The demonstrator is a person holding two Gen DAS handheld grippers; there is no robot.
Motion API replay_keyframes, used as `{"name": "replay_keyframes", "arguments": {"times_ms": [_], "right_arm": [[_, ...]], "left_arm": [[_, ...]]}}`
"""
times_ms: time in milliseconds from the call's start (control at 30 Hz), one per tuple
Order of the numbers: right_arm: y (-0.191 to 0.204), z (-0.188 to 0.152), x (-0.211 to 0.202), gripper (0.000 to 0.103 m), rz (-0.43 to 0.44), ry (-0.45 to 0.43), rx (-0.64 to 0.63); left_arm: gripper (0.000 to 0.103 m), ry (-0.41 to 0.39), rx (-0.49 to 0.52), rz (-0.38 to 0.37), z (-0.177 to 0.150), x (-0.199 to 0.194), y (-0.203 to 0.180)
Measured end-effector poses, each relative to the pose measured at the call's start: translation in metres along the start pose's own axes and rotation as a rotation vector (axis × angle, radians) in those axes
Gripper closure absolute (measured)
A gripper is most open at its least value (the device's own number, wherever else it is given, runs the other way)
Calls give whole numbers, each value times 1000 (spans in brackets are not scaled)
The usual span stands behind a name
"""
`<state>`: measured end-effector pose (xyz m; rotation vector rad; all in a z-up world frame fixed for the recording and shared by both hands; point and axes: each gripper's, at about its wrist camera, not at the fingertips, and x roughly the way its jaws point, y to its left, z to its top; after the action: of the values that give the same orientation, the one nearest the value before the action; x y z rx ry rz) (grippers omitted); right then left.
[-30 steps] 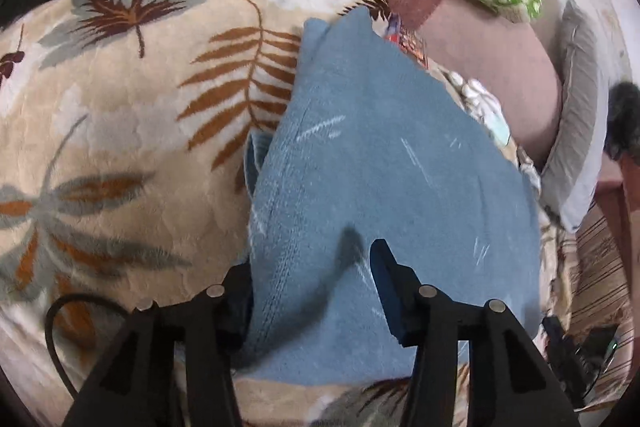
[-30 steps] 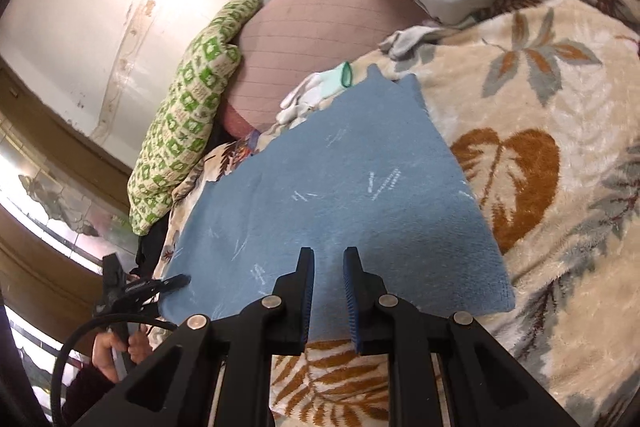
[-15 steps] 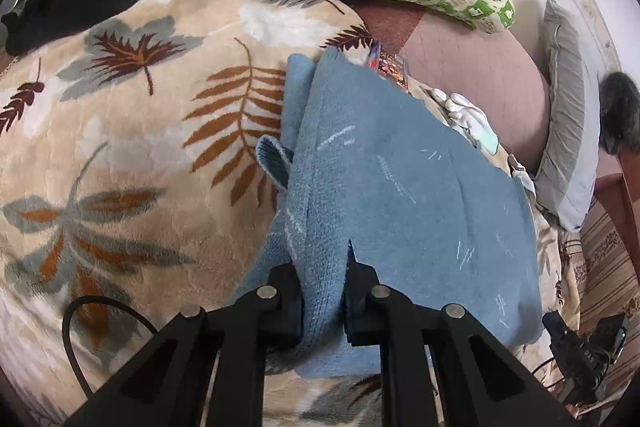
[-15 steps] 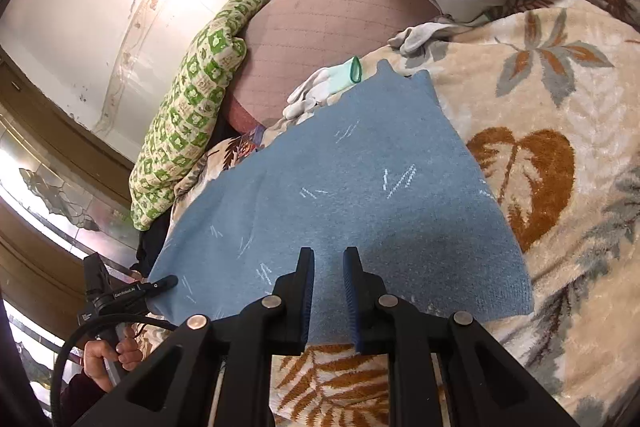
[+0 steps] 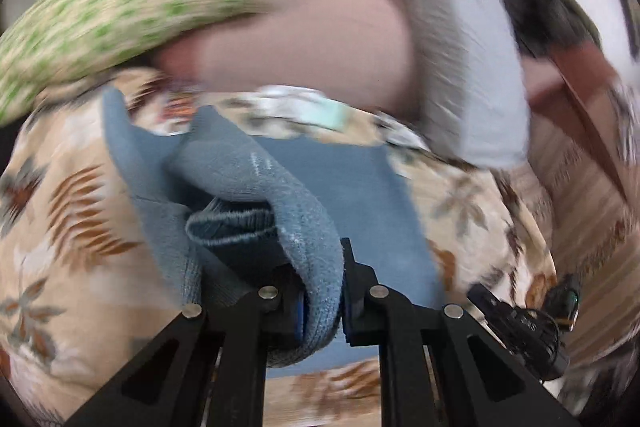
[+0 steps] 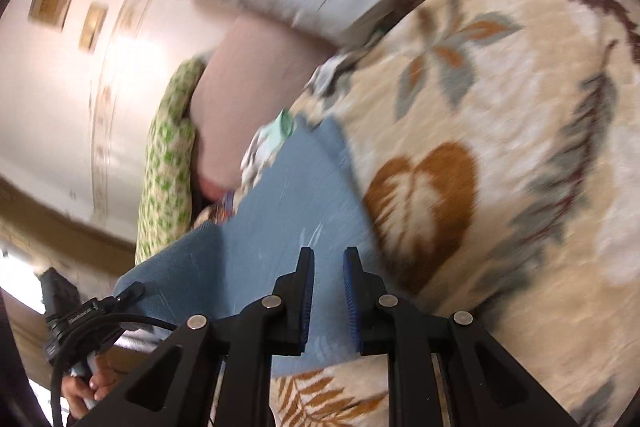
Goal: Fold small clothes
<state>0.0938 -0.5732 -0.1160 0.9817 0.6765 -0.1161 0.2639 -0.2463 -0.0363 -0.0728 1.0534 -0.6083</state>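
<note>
leafy blanket (image 5: pixel 72 267) background; left gripper (image 5: pixel 322 301), released before, now clenched on blue cloth (image 5: pixel 280 187), lifting its edge; right gripper (image 6: pixel 328 297) unchanged, nearly clenched over the cloth, gripping nothing visible.

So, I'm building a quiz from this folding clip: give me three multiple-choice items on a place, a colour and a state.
1. Where does the garment lie?
A. on a leaf-print blanket
B. on a bare wooden floor
C. in a basket

2. What colour is the garment?
A. red
B. blue
C. yellow

3. What are the left gripper's jaws doing?
A. standing wide open, nothing between them
B. clamped on a pillow
C. shut on a bunched edge of the garment

Answers:
1 A: the blue garment spreads over the leaf-print blanket.
2 B: its knit is blue in both views.
3 C: the left gripper pinches a raised fold of it, while the right gripper holds nothing.
</note>
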Motion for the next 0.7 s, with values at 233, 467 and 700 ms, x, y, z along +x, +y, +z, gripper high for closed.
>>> {"name": "replay_keyframes", "arguments": {"times_ms": [233,467,700], "right_arm": [[-49,39,-54,85,46,-125,159],[-87,58,-89,85,66,-180,248],[-80,52,-65,85,62,-74,232]], "left_arm": [[90,134,194,-120,-46,76,-146],[89,209,180,-184,-92,128,-160],[52,14,160,-367,-56,29,-136]]}}
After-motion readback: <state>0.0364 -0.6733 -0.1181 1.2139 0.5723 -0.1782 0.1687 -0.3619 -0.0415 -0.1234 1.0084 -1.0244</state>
